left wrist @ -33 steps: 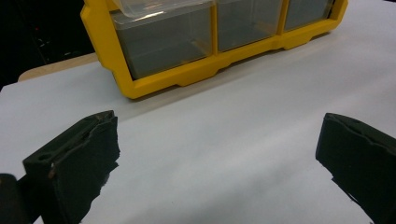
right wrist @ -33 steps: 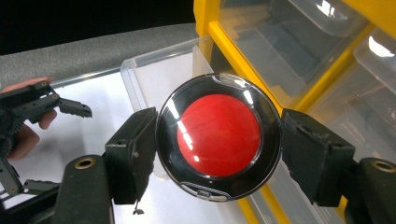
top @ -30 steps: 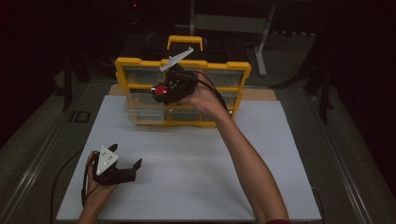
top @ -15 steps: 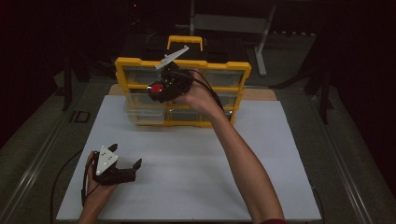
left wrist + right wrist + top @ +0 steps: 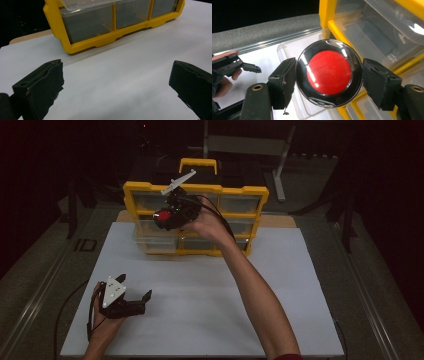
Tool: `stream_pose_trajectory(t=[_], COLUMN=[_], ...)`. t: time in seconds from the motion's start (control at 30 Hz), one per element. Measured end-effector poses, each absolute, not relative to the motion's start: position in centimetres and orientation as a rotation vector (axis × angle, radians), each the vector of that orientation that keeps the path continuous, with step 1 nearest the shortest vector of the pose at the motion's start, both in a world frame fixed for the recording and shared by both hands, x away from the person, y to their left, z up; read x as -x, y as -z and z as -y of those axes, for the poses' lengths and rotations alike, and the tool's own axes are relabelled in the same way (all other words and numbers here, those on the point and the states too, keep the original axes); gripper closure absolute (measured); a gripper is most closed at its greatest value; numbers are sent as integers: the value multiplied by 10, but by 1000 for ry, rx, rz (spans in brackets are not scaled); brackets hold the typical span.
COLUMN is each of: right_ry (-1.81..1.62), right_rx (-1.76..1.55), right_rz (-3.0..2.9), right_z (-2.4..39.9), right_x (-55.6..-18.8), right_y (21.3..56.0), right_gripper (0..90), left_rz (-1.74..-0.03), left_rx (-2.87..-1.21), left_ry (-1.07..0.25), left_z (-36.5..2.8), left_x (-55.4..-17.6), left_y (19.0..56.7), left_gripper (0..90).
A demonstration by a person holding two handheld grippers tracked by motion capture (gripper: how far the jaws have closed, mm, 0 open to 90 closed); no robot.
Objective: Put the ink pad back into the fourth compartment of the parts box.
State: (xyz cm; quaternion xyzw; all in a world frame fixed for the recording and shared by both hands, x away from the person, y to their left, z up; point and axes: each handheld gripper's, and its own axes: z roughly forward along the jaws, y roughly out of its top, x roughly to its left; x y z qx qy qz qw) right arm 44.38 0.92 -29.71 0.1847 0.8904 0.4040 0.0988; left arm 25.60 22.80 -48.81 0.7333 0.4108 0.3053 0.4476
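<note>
Moved: my right tongs (image 5: 159, 219) shifted slightly left along the yellow drawer cabinet (image 5: 250, 200); left unchanged.
Right tongs: clamped on red-and-black disc (image 5: 329, 73), pads on both its edges.
Disc location: between my right pads, just over the pulled-out clear drawer (image 5: 150, 241).
Left tongs (image 5: 115, 82): wide apart, nothing between, resting on table (image 5: 210, 310), well short of cabinet.

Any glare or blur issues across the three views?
High view: dim, dark surround, soft detail. Right gripper view: white glare streaks on the red disc and on the clear drawers. Left gripper view: evenly lit, jaws slightly soft, organizer sharp.
</note>
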Motion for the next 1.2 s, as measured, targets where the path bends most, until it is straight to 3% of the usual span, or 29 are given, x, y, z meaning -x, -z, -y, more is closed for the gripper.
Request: stream_pose_trajectory(t=[1.2], right_ry=[-1121], right_rx=[-555], right_rz=[-2677], right_z=[-28], right_x=[-444], right_y=[313], right_gripper=[293], left_rz=[-1014], left_rx=[-1817], left_ry=[-754], left_z=[-228], left_x=[-256], left_y=[488], left_gripper=[1])
